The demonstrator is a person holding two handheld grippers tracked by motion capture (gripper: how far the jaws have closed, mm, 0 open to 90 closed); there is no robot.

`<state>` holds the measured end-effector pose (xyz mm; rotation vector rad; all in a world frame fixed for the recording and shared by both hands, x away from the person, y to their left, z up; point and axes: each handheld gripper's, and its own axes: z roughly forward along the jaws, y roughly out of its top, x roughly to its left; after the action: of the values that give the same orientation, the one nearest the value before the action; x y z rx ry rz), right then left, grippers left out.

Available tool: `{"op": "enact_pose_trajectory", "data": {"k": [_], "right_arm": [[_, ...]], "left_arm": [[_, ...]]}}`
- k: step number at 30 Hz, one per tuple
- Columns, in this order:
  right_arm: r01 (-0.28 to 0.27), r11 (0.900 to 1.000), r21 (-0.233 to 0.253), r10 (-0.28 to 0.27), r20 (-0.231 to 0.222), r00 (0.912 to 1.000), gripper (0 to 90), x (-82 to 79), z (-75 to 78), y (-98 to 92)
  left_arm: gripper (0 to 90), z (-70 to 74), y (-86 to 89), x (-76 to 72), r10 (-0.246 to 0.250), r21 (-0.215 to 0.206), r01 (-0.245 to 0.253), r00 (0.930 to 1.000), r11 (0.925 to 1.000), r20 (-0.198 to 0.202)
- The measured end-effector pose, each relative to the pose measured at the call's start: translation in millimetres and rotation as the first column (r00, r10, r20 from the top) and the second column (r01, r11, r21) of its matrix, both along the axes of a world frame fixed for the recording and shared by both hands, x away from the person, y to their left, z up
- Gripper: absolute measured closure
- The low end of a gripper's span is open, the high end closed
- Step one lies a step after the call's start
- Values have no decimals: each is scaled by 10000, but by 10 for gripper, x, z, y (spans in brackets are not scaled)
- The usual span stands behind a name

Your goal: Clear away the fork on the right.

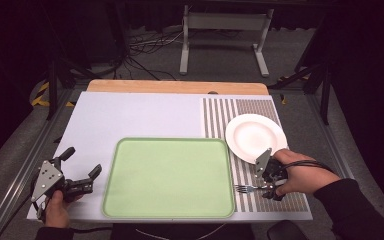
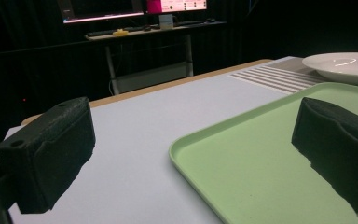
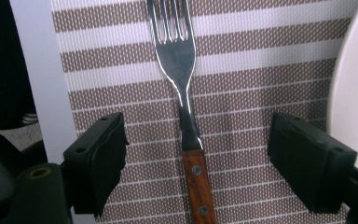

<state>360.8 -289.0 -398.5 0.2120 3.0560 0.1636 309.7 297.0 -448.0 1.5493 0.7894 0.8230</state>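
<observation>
A fork (image 3: 182,60) with a wooden handle lies on the brown-striped placemat (image 3: 261,56), tines pointing away from my right gripper (image 3: 198,133). That gripper is open, its jaws standing on either side of the handle without touching it. From above, the fork (image 1: 245,189) lies between the green tray (image 1: 167,177) and the right gripper (image 1: 261,187), tines toward the tray. A white plate (image 1: 256,136) rests on the placemat just behind. My left gripper (image 1: 82,162) is open and holds nothing, left of the tray; its own view shows the tray's corner (image 2: 261,154) between its jaws.
The tray holds nothing and fills the near middle of the white table top (image 1: 130,115). The placemat (image 1: 240,112) covers the right side. A wooden strip (image 1: 177,86) edges the far side. Beyond it stand a metal frame (image 1: 225,30) and floor cables.
</observation>
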Motion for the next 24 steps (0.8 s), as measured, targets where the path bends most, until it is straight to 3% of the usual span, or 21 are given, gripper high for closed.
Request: {"op": "enact_pose_trajectory", "data": {"k": [9,16,20,24], "right_arm": [[-82,9990,-448,71,-258,9996,275,14,-59,-47],[-261,9961,-837,224,-449,9987,448,19,-87,-43],[-479,9896,-1356,406,-557,9976,538,32,-83,-23],[-647,9854,-1578,559,-596,9967,615,42,-96,-17]], "left_arm": [[0,1,-2,-1,14,3,-14,10000,10000,7],[0,-1,-2,1,1,8,-1,10000,10000,-8],[1,-1,-4,0,2,-18,-2,10000,10000,-16],[1,0,-3,-1,13,4,-13,10000,10000,7]]}}
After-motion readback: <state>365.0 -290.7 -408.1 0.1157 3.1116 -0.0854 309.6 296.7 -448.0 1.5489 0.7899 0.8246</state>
